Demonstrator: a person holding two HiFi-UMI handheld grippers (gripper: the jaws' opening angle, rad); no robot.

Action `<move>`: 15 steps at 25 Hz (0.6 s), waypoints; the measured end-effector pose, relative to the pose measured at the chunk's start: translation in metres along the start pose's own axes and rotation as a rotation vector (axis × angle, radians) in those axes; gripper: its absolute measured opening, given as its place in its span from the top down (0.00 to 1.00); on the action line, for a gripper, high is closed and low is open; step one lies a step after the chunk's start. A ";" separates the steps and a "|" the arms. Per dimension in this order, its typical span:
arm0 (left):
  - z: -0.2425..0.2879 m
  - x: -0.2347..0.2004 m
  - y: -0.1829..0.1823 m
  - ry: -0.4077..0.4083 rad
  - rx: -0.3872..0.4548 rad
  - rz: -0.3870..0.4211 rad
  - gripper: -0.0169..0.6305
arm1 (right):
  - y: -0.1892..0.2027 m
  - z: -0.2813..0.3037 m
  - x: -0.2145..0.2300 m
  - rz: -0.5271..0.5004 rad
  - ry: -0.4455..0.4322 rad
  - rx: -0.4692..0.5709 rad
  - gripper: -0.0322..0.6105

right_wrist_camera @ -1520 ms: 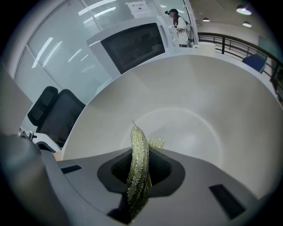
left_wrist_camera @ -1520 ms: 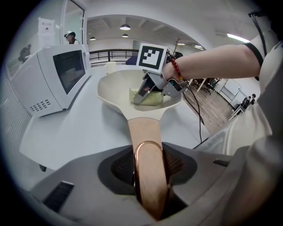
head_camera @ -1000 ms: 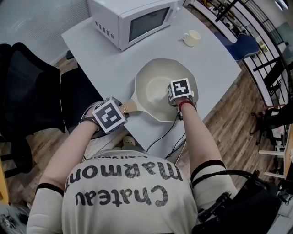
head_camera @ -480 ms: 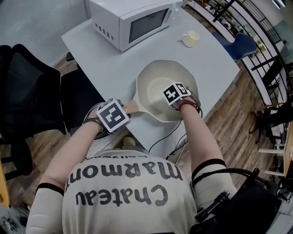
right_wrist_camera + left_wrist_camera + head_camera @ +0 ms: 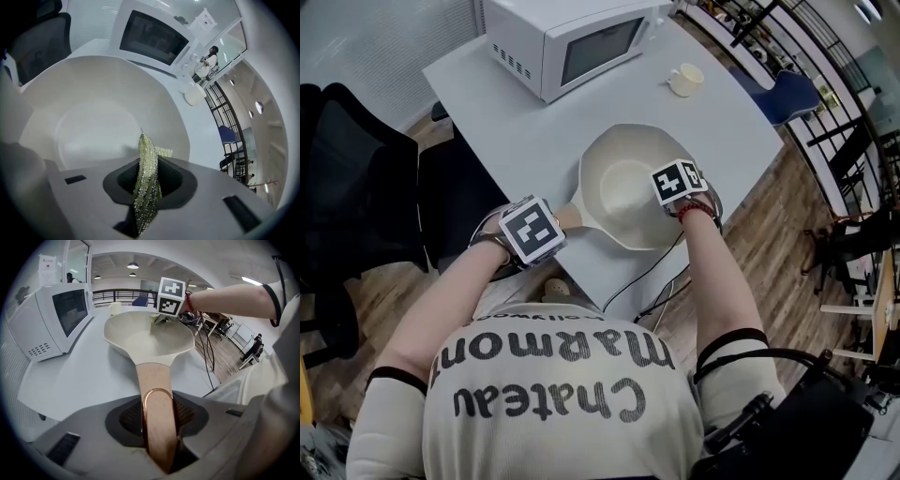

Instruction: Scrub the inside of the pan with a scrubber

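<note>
A cream pan [image 5: 623, 183] with a wooden handle [image 5: 567, 217] rests on the pale table. My left gripper [image 5: 546, 225] is shut on that handle [image 5: 157, 394], which runs between its pads toward the bowl [image 5: 145, 336]. My right gripper [image 5: 670, 192] hangs over the pan's right inner wall, shut on a green glittery scrubber [image 5: 146, 176]. In the right gripper view the scrubber's tip points down at the pan's inner wall [image 5: 89, 126]; I cannot tell if it touches. From the left gripper view the right gripper's marker cube [image 5: 171, 296] sits above the pan's far rim.
A white microwave [image 5: 572, 42] stands at the back of the table [image 5: 506, 122], with a small cream cup [image 5: 686, 80] to its right. A black office chair [image 5: 356, 187] is on the left. Cables [image 5: 642, 277] hang off the table's near edge.
The right gripper swung with the scrubber inside the pan, left toward the middle and then back to the right wall. The left gripper stayed on the handle.
</note>
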State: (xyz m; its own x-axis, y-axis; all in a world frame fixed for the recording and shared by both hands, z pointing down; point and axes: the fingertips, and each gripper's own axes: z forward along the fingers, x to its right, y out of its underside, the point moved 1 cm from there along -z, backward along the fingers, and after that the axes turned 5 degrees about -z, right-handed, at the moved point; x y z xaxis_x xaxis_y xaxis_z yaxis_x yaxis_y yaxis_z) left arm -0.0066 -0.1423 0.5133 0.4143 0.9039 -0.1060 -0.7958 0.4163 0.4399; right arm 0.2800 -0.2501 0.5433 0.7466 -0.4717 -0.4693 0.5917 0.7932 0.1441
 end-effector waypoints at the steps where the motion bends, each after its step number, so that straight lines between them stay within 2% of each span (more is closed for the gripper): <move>1: 0.000 -0.002 -0.001 -0.005 0.004 0.004 0.74 | 0.000 -0.001 0.003 -0.001 0.007 0.004 0.87; 4: 0.002 0.006 0.001 0.032 -0.004 -0.009 0.74 | -0.003 -0.006 0.009 0.037 0.016 0.033 0.87; 6: 0.002 0.010 0.002 0.045 -0.003 -0.011 0.74 | -0.009 -0.019 0.010 0.150 -0.031 0.102 0.87; 7: 0.002 0.012 0.003 0.058 -0.007 -0.014 0.74 | -0.016 -0.028 0.007 0.238 -0.094 0.157 0.87; 8: 0.002 0.012 0.004 0.060 -0.008 -0.012 0.74 | -0.027 -0.039 -0.001 0.344 -0.198 0.221 0.86; 9: 0.001 0.010 0.003 0.054 -0.007 -0.006 0.74 | -0.041 -0.050 -0.016 0.459 -0.351 0.284 0.86; 11: 0.002 0.009 0.003 0.061 -0.009 -0.004 0.74 | -0.071 -0.076 -0.061 0.662 -0.761 0.362 0.86; 12: 0.003 0.012 0.004 0.078 -0.014 -0.011 0.73 | -0.084 -0.090 -0.086 0.723 -0.958 0.379 0.86; 13: 0.004 0.015 0.005 0.093 -0.019 -0.018 0.74 | -0.094 -0.103 -0.107 0.756 -1.108 0.389 0.86; 14: 0.004 0.016 0.006 0.098 -0.021 -0.021 0.74 | -0.102 -0.111 -0.124 0.774 -1.202 0.395 0.86; 15: 0.004 0.015 0.005 0.091 -0.020 -0.019 0.74 | -0.106 -0.116 -0.136 0.785 -1.254 0.396 0.86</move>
State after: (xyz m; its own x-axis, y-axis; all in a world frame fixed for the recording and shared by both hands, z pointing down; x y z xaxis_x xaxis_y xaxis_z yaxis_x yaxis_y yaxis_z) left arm -0.0031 -0.1271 0.5172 0.3879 0.9008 -0.1951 -0.7974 0.4342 0.4190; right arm 0.0802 -0.2252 0.4908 0.5474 -0.1684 0.8197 -0.1735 0.9354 0.3080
